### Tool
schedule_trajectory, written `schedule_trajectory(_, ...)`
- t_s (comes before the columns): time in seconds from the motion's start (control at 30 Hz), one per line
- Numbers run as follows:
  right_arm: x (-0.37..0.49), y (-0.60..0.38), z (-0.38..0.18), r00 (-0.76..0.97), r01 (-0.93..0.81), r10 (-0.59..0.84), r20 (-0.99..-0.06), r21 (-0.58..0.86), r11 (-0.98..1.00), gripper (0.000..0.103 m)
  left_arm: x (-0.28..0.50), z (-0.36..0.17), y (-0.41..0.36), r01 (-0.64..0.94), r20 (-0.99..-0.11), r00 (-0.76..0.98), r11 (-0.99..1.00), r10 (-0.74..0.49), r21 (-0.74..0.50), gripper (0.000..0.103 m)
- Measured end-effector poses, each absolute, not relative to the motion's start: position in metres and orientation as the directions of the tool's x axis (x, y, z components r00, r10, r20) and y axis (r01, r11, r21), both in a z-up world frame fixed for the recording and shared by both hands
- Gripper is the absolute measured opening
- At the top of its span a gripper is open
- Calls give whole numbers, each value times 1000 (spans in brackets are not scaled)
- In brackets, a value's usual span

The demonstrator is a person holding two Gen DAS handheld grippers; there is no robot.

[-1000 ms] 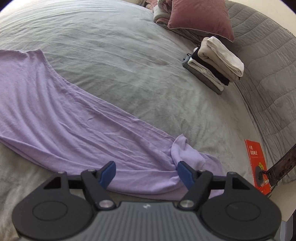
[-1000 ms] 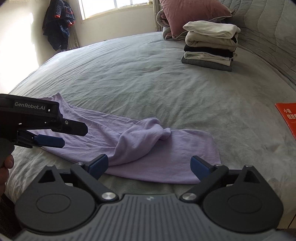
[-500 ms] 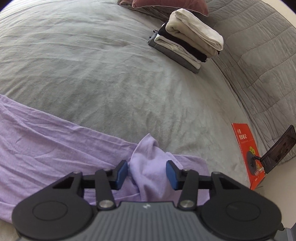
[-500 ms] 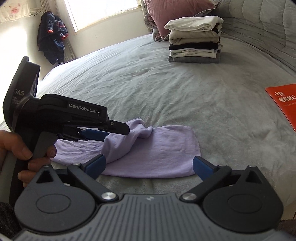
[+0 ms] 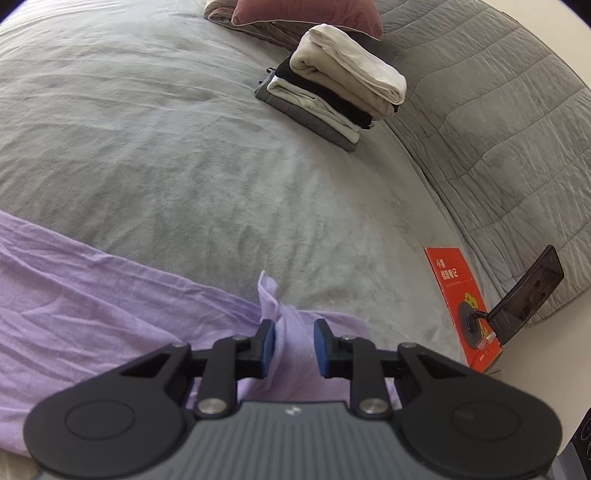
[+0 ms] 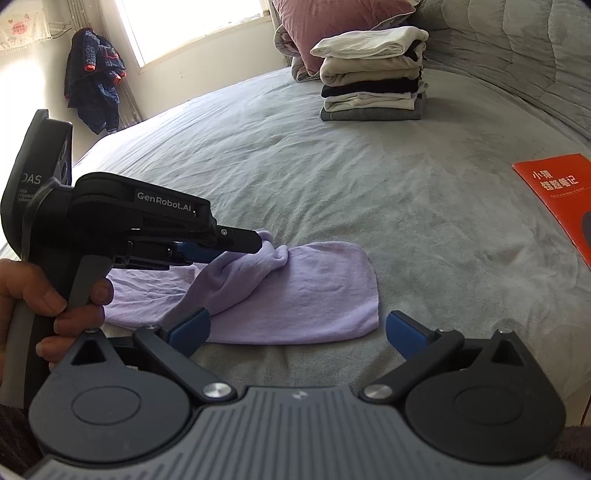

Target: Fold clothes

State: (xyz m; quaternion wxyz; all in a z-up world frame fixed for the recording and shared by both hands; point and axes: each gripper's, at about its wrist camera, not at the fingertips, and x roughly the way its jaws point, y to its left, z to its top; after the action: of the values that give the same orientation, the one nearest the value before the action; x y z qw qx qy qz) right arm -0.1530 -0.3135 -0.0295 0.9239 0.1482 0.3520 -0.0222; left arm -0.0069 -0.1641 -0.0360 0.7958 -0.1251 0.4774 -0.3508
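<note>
A lilac garment [image 5: 92, 306] lies spread on the grey bed, running left from my left gripper [image 5: 294, 345]. That gripper is shut on a raised bunched fold of the garment near its right end. In the right wrist view the left gripper [image 6: 255, 242] pinches the fold above the garment's [image 6: 321, 291] rounded end. My right gripper [image 6: 297, 328] is open and empty, low over the bed just in front of the garment's near edge.
A stack of folded clothes [image 5: 332, 85] [image 6: 373, 77] sits far back on the bed [image 5: 166, 147], before a pink pillow [image 6: 332, 18]. A red booklet [image 5: 461, 302] [image 6: 557, 195] and a phone on a stand [image 5: 524, 306] lie at the right edge.
My left gripper moved right along the garment and closed on its bunched fold, lifting it slightly. The right gripper stayed open and drew a little closer to the garment's end.
</note>
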Motion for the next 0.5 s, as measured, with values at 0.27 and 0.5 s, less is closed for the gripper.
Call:
schedule_trajectory(0.27,-166,-325,-28,759,177,59,-648,293,939,103,-31,-39,-161,518,-636,251,656,-730,-549,22)
schedule_trajectory(0.5,-180,-342,-25,781,210,65,-621,360,909,103,-54,-49,-163,569,-628,175,599,-758,-564,46)
